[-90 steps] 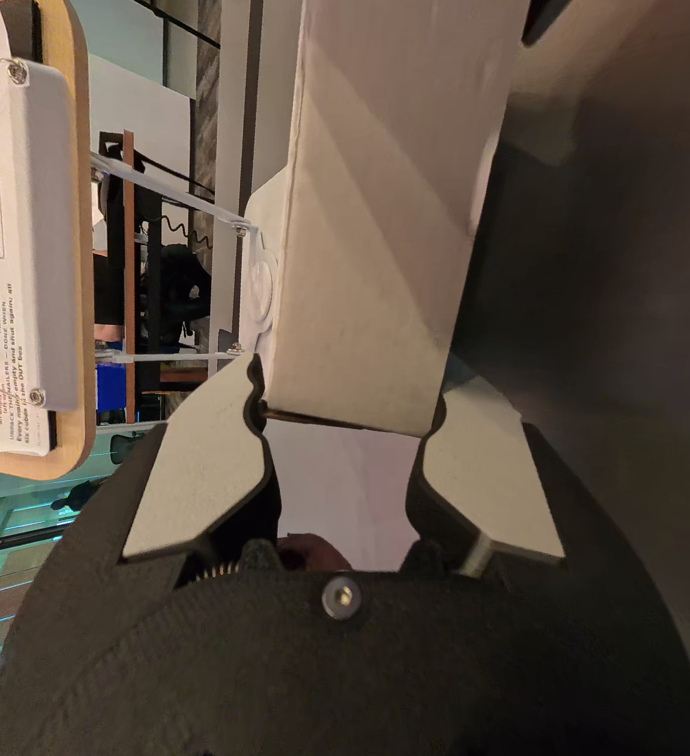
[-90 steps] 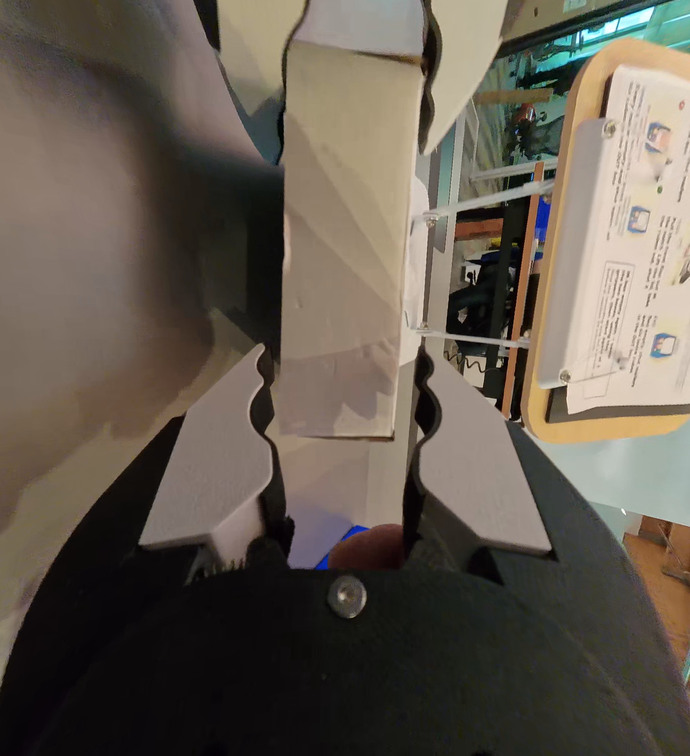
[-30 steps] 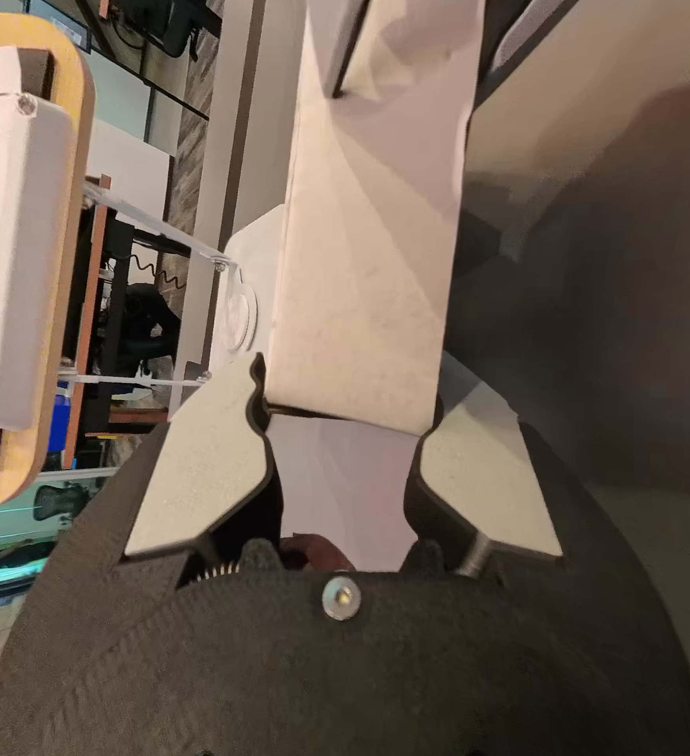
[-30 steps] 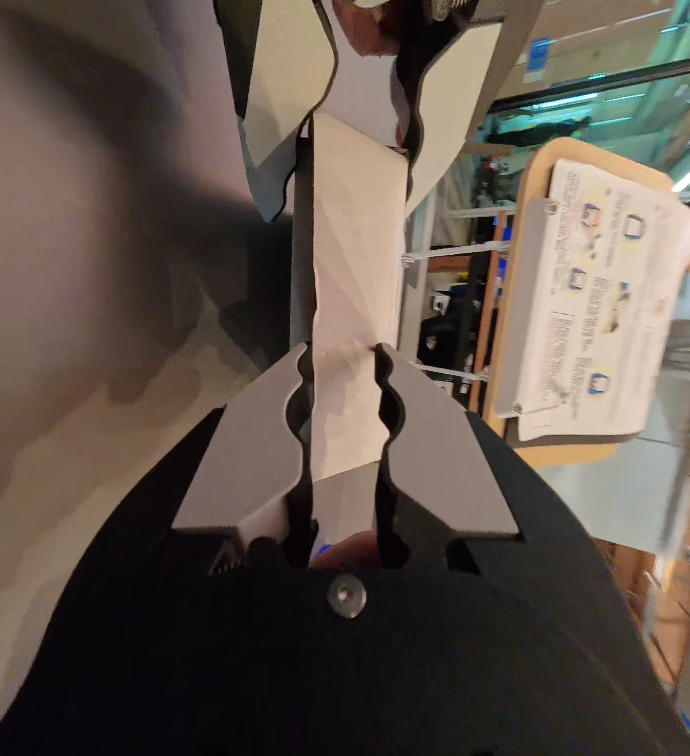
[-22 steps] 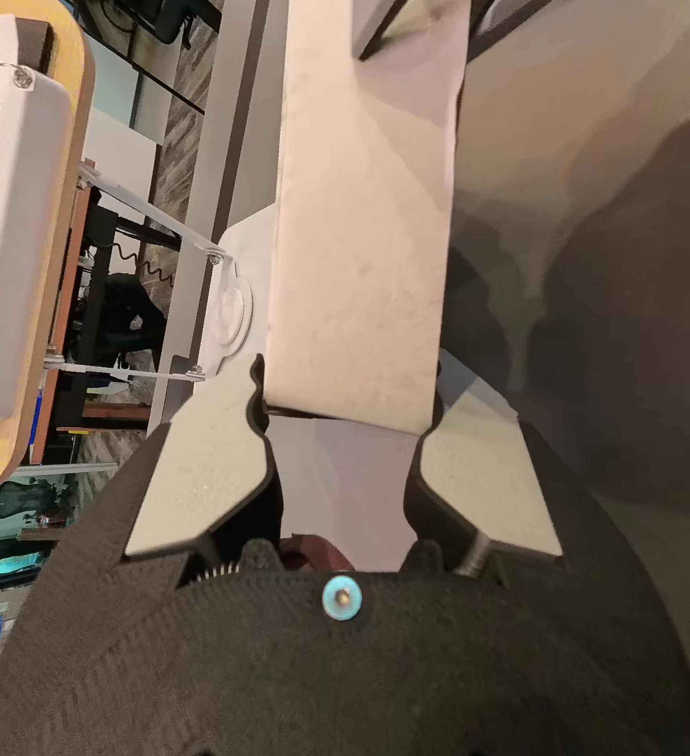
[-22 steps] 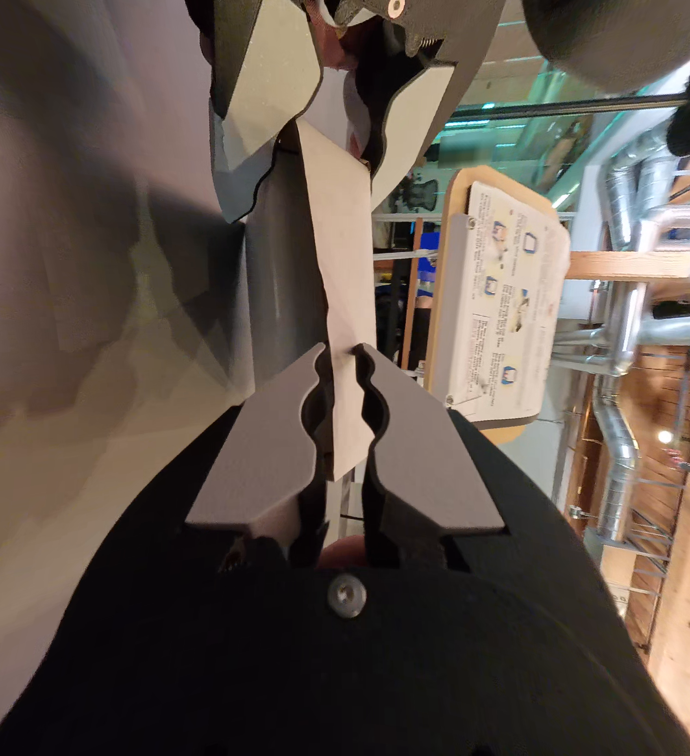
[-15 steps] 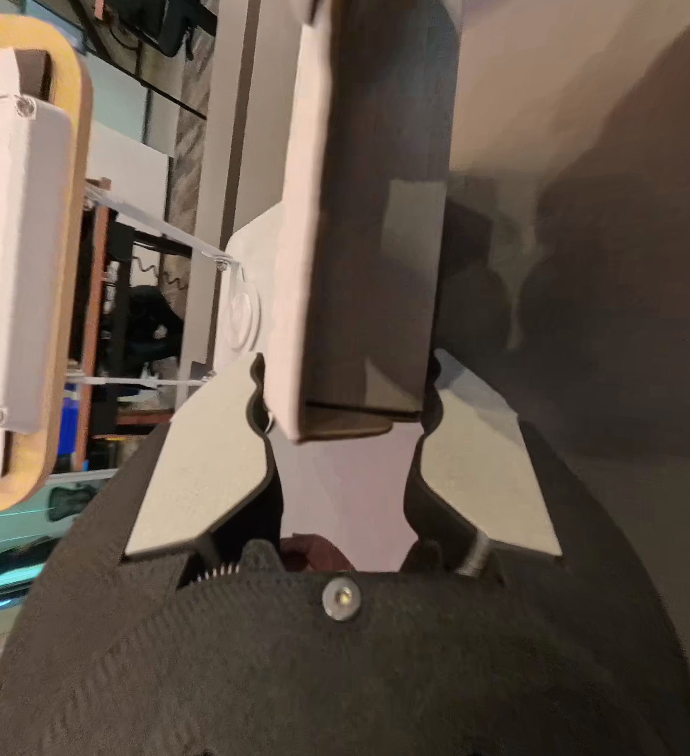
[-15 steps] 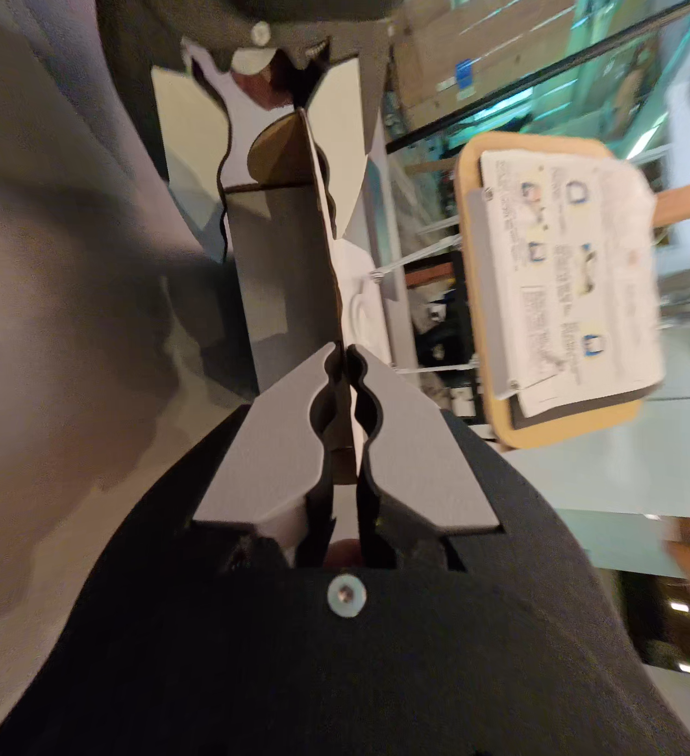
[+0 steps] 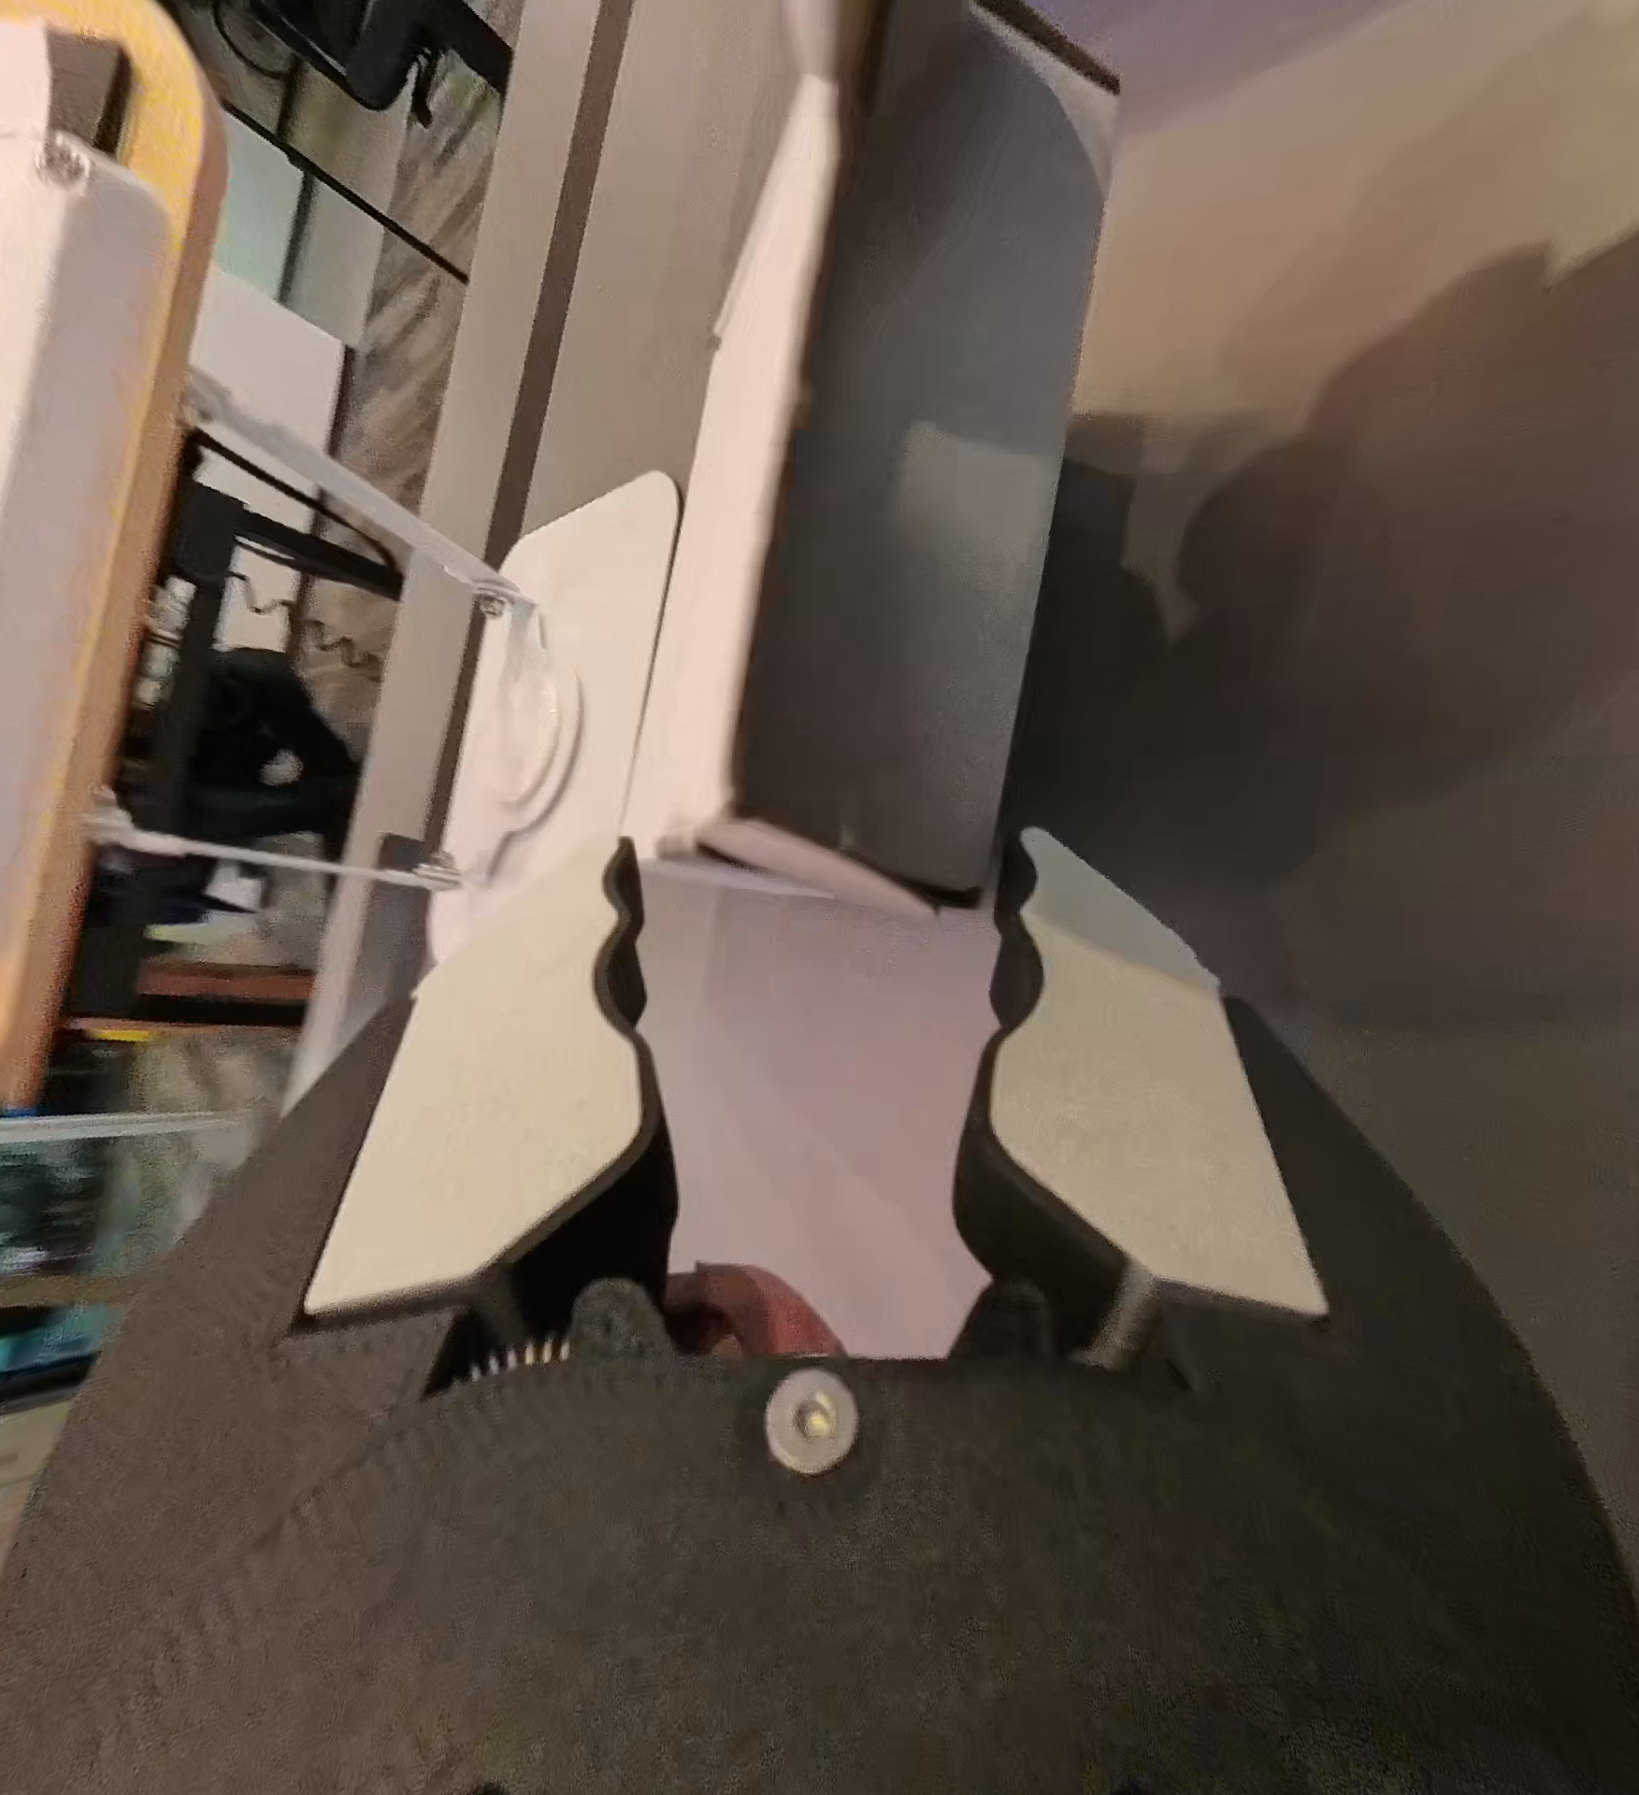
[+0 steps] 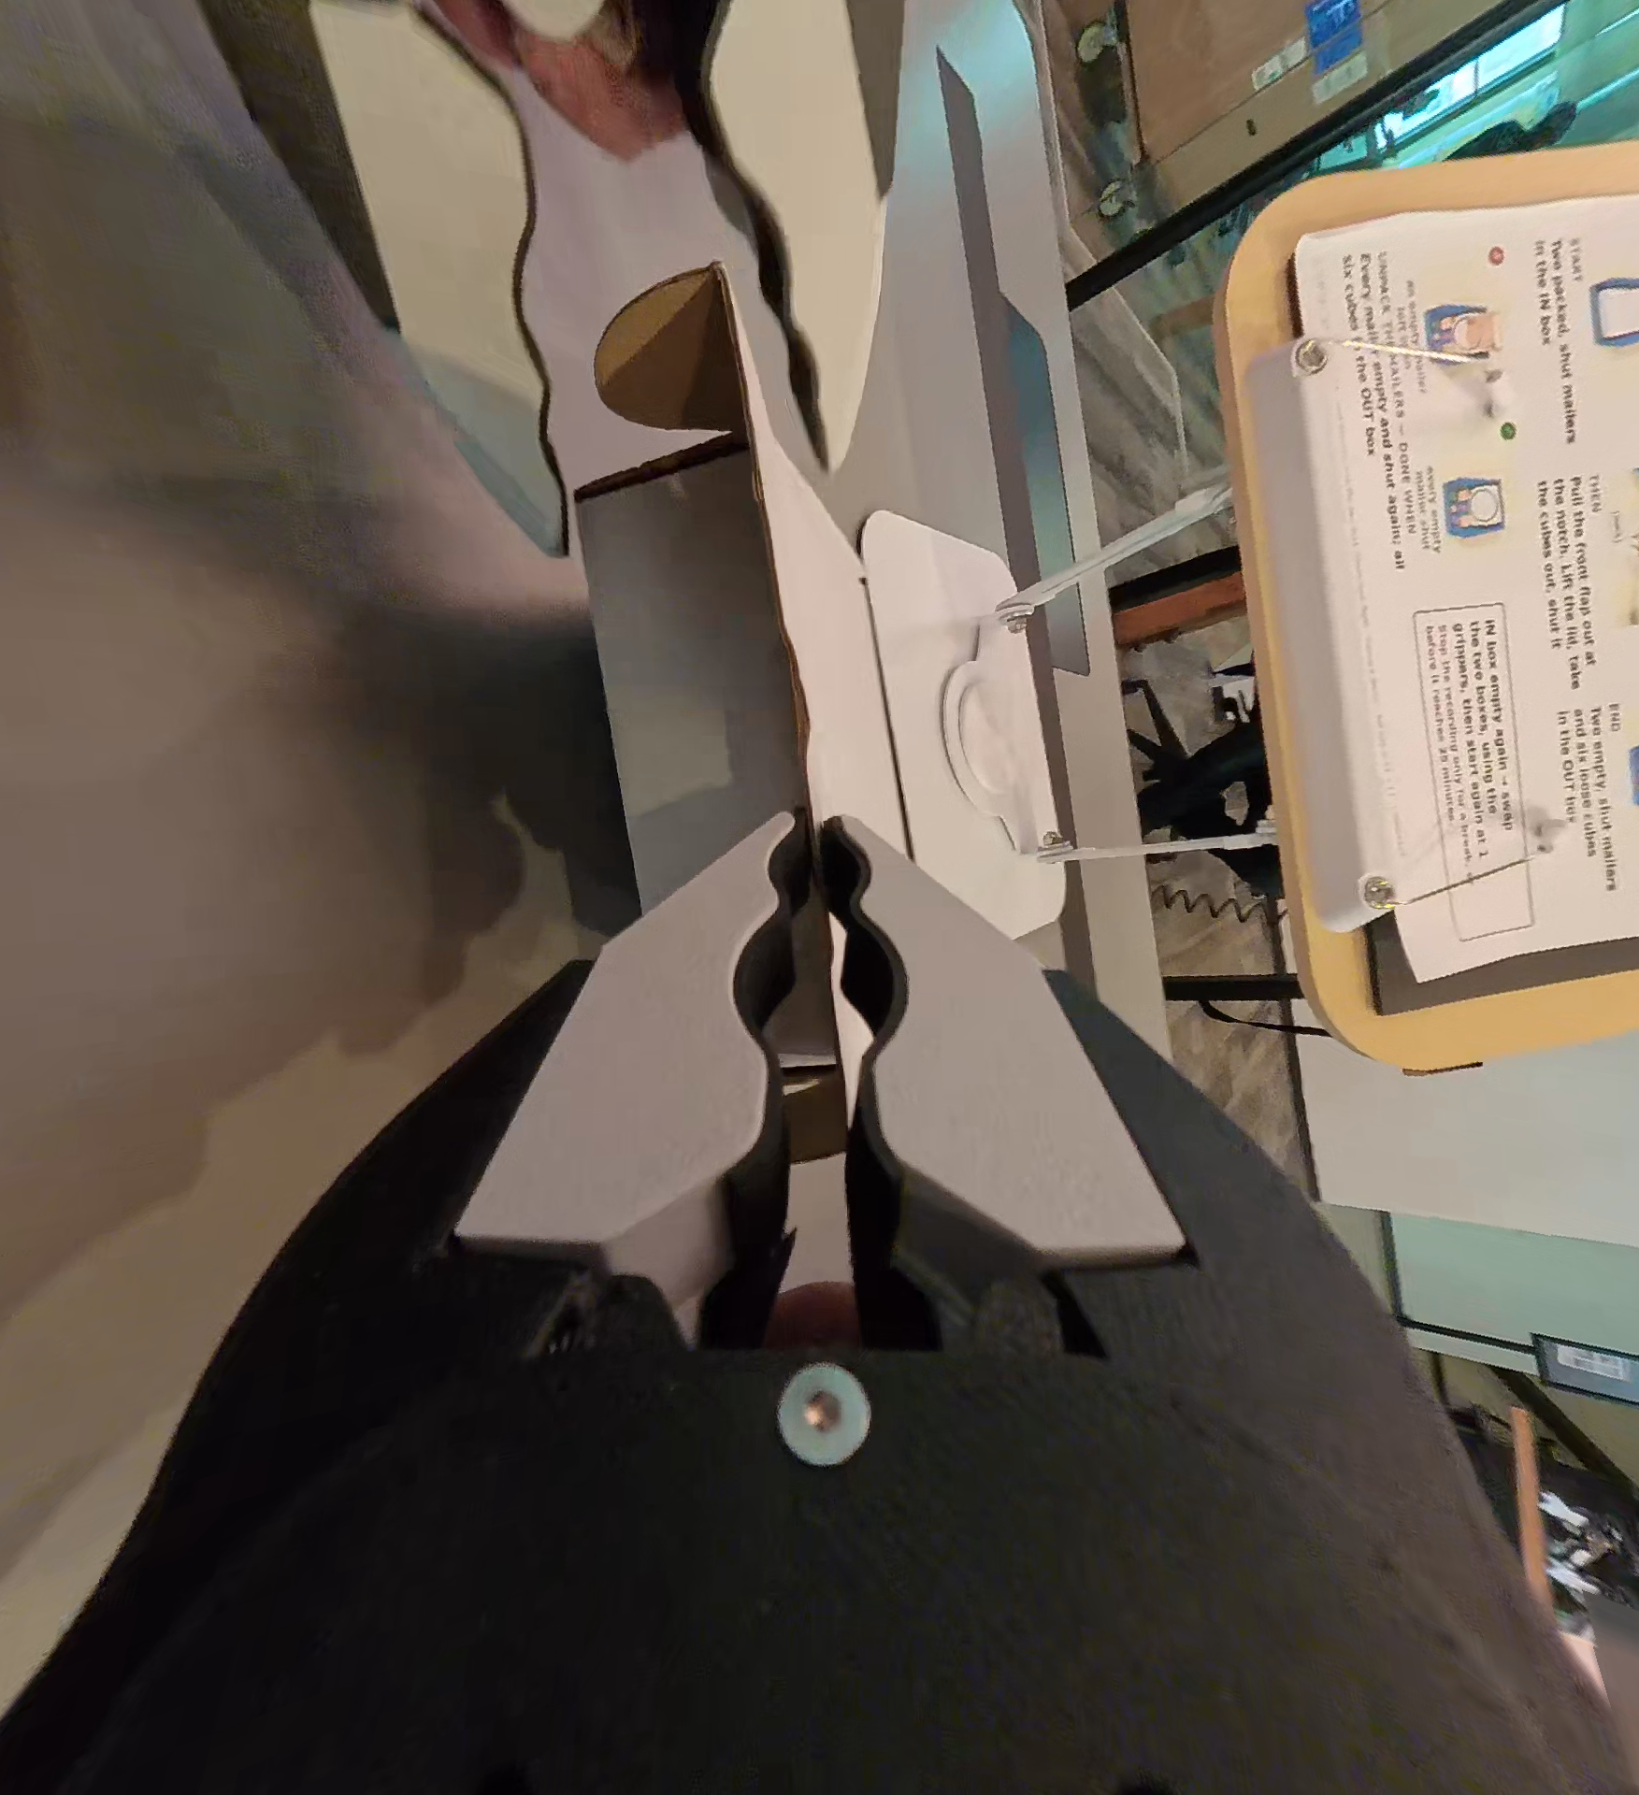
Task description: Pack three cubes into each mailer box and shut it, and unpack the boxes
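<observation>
A white mailer box point(image 9: 893, 486) stands on edge between my two grippers. My left gripper point(image 9: 820, 850) is open, and the box's near end sits just at its fingertips with small gaps on both sides. In the right wrist view the box point(image 10: 689, 680) shows a brown inner flap point(image 10: 660, 369) at its far end, loosely between the left gripper's fingers point(image 10: 427, 243). My right gripper point(image 10: 817, 830) is shut on the box's thin white panel edge. No cubes are in view.
A wooden board with an instruction sheet point(image 10: 1476, 583) stands behind the box; it also shows in the left wrist view point(image 9: 38, 583). Its white base plate with clear struts point(image 10: 971, 719) lies beside the box. The grey table top point(image 10: 164, 777) is on the other side.
My right gripper closed from wide around the box to shut on its thin panel. The box turned, showing its grey side. My left gripper drew back, so the box end now sits at its tips.
</observation>
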Demonstrator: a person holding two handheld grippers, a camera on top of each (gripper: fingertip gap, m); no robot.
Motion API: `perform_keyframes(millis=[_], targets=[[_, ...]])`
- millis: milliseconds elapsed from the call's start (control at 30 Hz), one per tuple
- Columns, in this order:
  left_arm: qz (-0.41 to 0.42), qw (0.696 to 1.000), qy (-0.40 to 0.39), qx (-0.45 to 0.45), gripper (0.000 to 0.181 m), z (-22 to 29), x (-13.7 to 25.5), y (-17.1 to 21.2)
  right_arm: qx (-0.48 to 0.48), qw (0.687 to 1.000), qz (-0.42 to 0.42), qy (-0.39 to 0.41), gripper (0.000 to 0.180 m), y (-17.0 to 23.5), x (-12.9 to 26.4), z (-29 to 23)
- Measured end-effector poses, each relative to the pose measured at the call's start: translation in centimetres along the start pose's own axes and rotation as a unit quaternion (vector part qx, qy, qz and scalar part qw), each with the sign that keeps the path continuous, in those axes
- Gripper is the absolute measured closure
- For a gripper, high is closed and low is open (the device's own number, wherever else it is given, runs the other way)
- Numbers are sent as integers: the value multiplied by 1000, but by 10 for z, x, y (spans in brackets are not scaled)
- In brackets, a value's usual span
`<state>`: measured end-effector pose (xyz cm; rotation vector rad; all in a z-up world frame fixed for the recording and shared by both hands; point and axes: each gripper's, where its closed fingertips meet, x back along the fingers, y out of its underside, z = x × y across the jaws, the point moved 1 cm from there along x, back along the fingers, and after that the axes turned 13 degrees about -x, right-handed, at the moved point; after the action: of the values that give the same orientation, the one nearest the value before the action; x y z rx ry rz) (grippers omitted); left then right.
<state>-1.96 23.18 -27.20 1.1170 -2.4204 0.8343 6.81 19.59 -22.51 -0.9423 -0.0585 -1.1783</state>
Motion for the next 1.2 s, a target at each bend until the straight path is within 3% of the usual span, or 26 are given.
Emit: perform_keyframes(millis=[133, 233, 367, 1200], targets=[[64, 987, 36, 145, 105, -10, 11, -3, 1, 1000, 2, -14, 180, 2, -1, -6], [78, 983, 40, 161, 106, -8, 6, -3, -10, 1000, 3, -22, 180, 2, -2, -7], [68, 990, 34, 116, 125, 1, 0, -9, -17, 999, 3, -38, 180, 5, -2, -9], [15, 998, -19, -58, 139, 19, -11, -5, -175, 974, 42, -137, 180, 17, 2, -19]])
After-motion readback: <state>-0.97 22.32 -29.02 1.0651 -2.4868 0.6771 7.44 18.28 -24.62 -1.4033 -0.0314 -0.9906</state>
